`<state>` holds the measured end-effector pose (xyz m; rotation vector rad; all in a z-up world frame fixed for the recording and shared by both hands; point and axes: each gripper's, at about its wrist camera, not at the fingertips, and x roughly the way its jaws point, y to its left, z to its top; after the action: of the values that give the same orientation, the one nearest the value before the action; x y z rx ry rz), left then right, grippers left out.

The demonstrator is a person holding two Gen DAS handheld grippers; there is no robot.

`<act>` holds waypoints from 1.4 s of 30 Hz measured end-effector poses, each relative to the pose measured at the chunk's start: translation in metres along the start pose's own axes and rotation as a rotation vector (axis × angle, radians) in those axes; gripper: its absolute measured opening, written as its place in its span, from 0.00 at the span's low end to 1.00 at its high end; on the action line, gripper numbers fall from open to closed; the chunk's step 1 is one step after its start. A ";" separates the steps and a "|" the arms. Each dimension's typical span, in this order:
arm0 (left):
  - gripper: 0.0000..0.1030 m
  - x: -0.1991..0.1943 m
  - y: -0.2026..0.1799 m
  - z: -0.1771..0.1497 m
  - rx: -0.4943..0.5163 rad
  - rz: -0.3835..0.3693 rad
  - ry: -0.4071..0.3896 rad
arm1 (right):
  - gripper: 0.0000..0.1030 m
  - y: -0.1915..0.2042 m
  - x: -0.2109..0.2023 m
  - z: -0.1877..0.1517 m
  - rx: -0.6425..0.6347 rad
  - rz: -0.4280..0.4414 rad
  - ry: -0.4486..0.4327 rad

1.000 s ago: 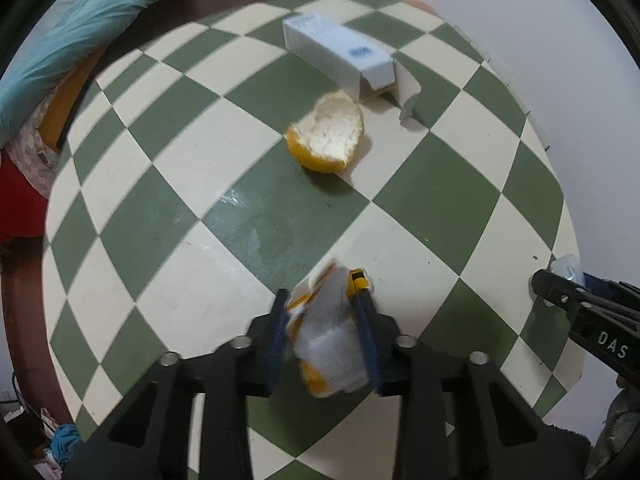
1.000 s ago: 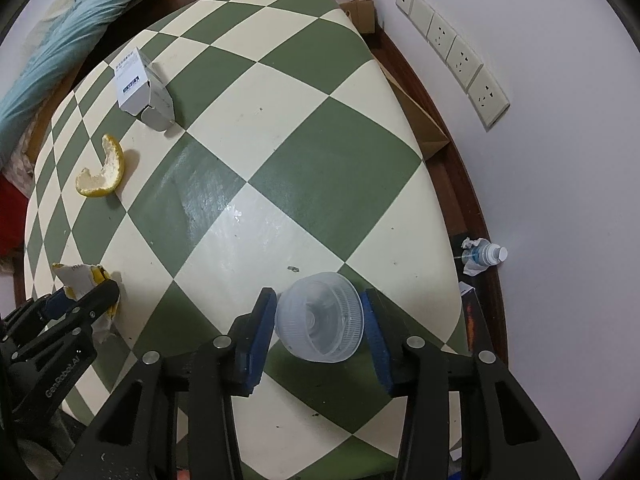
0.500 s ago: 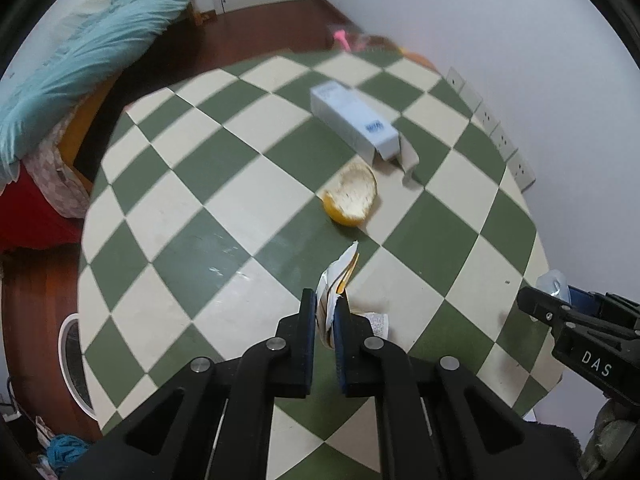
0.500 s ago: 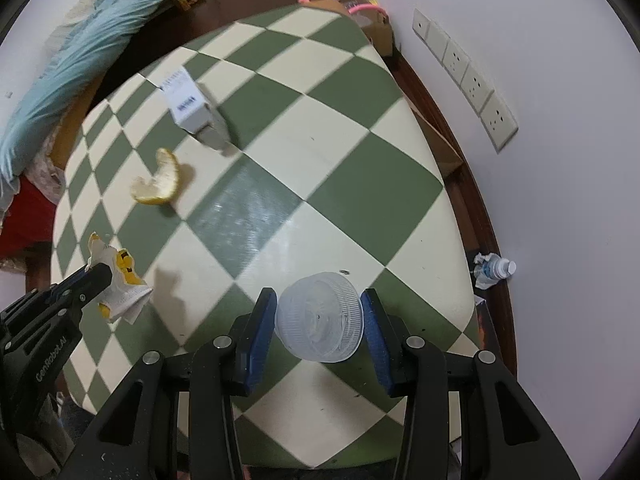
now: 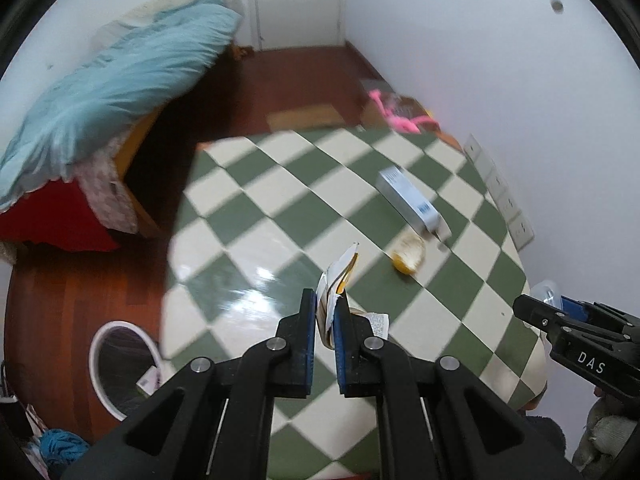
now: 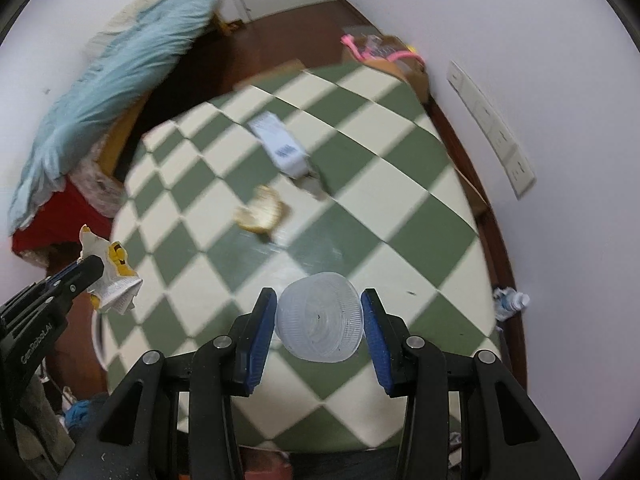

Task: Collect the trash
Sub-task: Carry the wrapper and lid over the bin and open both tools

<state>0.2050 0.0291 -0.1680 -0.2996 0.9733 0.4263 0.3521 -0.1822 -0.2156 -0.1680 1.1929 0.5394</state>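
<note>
My left gripper is shut on a crumpled white and yellow wrapper and holds it high above the checkered table; the wrapper also shows in the right wrist view. My right gripper is shut on a clear plastic cup, also lifted above the table. An orange peel and a white carton lie on the table, also seen in the right wrist view as the peel and the carton.
A white-rimmed trash bin stands on the wooden floor left of the table. A bed with a blue blanket is at far left. A cardboard box with pink items sits by the wall. A crushed bottle lies on the floor at right.
Both grippers have risen well above the table with their loads, so the table looks smaller. The trash bin has come into the left wrist view.
</note>
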 end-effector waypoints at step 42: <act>0.88 0.098 0.478 -0.186 -0.720 0.168 0.348 | 0.44 0.538 0.271 -0.123 -0.517 0.187 0.463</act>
<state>-0.1104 0.3897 -0.3759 -0.9711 1.1621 0.8984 0.0607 0.3160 -0.4260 -0.6540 1.5052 1.0071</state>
